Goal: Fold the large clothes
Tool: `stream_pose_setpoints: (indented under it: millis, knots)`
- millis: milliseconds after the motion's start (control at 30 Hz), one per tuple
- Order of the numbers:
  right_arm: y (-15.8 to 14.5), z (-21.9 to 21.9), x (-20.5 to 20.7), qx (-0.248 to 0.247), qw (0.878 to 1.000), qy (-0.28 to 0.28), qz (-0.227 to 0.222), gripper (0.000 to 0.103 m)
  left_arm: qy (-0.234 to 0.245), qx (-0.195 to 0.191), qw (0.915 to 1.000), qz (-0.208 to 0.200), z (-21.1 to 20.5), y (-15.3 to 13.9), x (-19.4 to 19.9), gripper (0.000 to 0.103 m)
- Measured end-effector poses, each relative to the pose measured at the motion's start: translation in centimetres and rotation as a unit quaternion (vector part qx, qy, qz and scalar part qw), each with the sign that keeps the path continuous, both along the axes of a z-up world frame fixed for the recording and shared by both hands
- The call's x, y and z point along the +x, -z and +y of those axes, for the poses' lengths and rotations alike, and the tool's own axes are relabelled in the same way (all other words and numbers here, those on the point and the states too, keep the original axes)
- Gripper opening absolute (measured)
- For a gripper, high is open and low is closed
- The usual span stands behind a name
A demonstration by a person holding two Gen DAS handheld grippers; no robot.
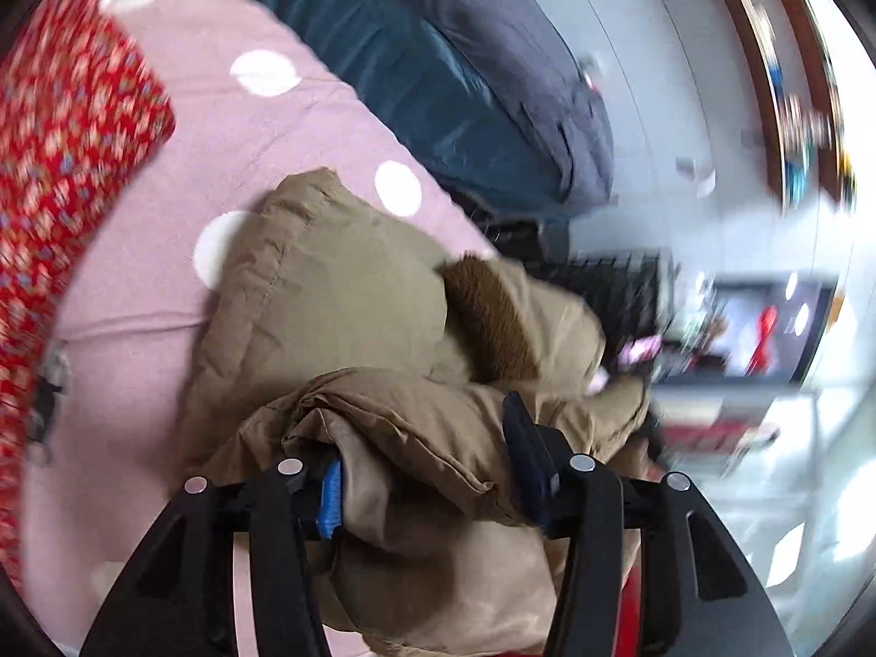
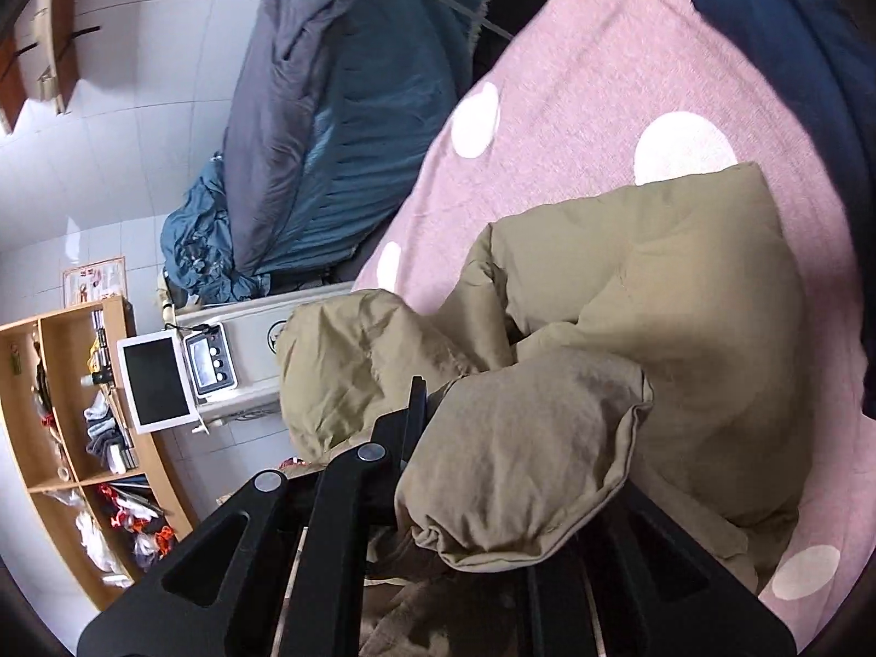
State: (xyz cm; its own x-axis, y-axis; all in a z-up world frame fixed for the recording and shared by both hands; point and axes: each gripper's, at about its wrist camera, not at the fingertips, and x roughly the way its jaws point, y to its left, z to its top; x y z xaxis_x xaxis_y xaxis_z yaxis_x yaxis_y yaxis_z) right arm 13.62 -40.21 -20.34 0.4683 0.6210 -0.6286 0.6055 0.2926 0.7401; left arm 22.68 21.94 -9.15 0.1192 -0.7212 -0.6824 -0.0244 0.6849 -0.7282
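Brown fur trim, left view only.

Motion blur smears the shelves at right in the left wrist view. The tan jacket covers the right gripper's far finger, so its grip cannot be judged; the jacket's lower part runs off frame.

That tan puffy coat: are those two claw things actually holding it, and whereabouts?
Yes. The left gripper pinches a bunched fold of the coat; the right gripper clamps a puffy rolled section, maybe a sleeve.
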Motion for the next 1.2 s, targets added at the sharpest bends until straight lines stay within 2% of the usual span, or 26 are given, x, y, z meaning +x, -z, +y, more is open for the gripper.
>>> stream_pose_setpoints:
  millis: [67,167,233,267,300,367,433,500,567,600,667,733,767,800,833,867,900,967,1000,1067,1100,1133,1167,1200]
  knots:
    - [1.1,0.0,0.6,0.015,1.000,0.002,0.015,0.010,0.011,0.016,0.9997,-0.016,0.2,-1.0,-0.8,0.053]
    - [2.2,-0.3,1.1,0.028,0.999,0.003,0.033,0.010,-0.019,0.005,0.9996,-0.021,2.7,-1.9,-1.4,0.059]
    - [2.9,-0.6,1.3,0.036,0.998,0.005,0.042,0.010,-0.062,0.042,0.9957,-0.054,5.1,-3.7,-2.1,0.062]
    - [3.0,-0.6,1.4,0.037,0.998,0.007,0.044,0.010,-0.072,0.067,0.9919,-0.080,5.8,-5.1,-2.8,0.070]
    - [3.3,-0.8,1.4,0.043,0.998,0.008,0.048,0.010,-0.068,0.085,0.9889,-0.101,5.9,-6.2,-3.3,0.073]
    - [3.6,-1.0,1.6,0.052,0.997,0.008,0.053,0.011,-0.027,0.123,0.9800,-0.154,4.1,-8.7,-5.7,0.074]
    - [3.7,-1.1,1.9,0.059,0.997,0.004,0.056,0.014,0.056,0.138,0.9682,-0.201,-0.2,-10.2,-9.5,0.076]
    - [3.6,-1.3,1.9,0.074,0.995,0.012,0.060,0.018,0.152,0.145,0.9484,-0.238,-5.4,-10.2,-14.0,0.079]
    - [3.4,-1.5,1.9,0.090,0.994,0.022,0.060,0.023,0.235,0.167,0.9223,-0.257,-11.2,-8.0,-19.1,0.079]
    - [3.0,-1.6,2.0,0.094,0.994,0.022,0.057,0.028,0.260,0.178,0.9135,-0.257,-13.4,-6.6,-20.8,0.079]
    - [1.8,-1.7,2.2,0.095,0.994,0.014,0.048,0.035,0.295,0.219,0.8944,-0.255,-18.1,-2.3,-23.2,0.079]
    - [0.1,-1.8,2.2,0.105,0.994,0.017,0.023,0.052,0.285,0.286,0.8721,-0.277,-21.1,1.0,-22.6,0.076]
    - [-0.7,-2.0,2.1,0.108,0.994,0.022,0.010,0.054,0.269,0.313,0.8664,-0.281,-21.9,2.0,-21.6,0.072]
    - [-1.9,-2.3,1.9,0.109,0.994,0.027,-0.008,0.055,0.236,0.339,0.8681,-0.276,-22.3,2.8,-19.4,0.065]
    - [-2.9,-2.5,1.8,0.105,0.994,0.027,-0.017,0.059,0.215,0.343,0.8742,-0.269,-22.3,2.8,-17.8,0.065]
    - [-4.9,-2.7,1.5,0.088,0.995,0.020,-0.032,0.061,0.195,0.335,0.8827,-0.266,-22.2,2.3,-15.8,0.065]
    - [-7.0,-2.7,1.2,0.063,0.996,0.008,-0.059,0.061,0.186,0.328,0.8855,-0.272,-22.4,1.7,-13.5,0.066]
    - [-11.4,-1.6,0.3,-0.008,0.992,-0.034,-0.122,0.067,0.197,0.340,0.8784,-0.272,-23.3,1.6,-10.2,0.067]
    - [-14.1,-0.1,-0.6,-0.061,0.983,-0.065,-0.161,0.069,0.199,0.346,0.8760,-0.270,-23.9,1.6,-8.6,0.067]
    - [-17.4,3.0,-2.8,-0.128,0.962,-0.105,-0.216,0.077,0.194,0.347,0.8774,-0.268,-24.6,1.3,-6.7,0.069]
    - [-18.5,4.8,-4.0,-0.154,0.952,-0.121,-0.237,0.078,0.189,0.347,0.8790,-0.267,-25.1,1.1,-5.9,0.071]
    - [-19.6,7.6,-5.9,-0.187,0.934,-0.146,-0.266,0.078,0.182,0.348,0.8798,-0.268,-25.5,0.8,-5.2,0.072]
    - [-19.8,9.4,-6.9,-0.203,0.924,-0.162,-0.281,0.080,0.176,0.349,0.8805,-0.268,-25.9,0.7,-4.4,0.074]
    - [-19.5,12.4,-8.3,-0.238,0.906,-0.195,-0.290,0.081,0.176,0.350,0.8803,-0.267,-26.3,0.7,-4.4,0.076]
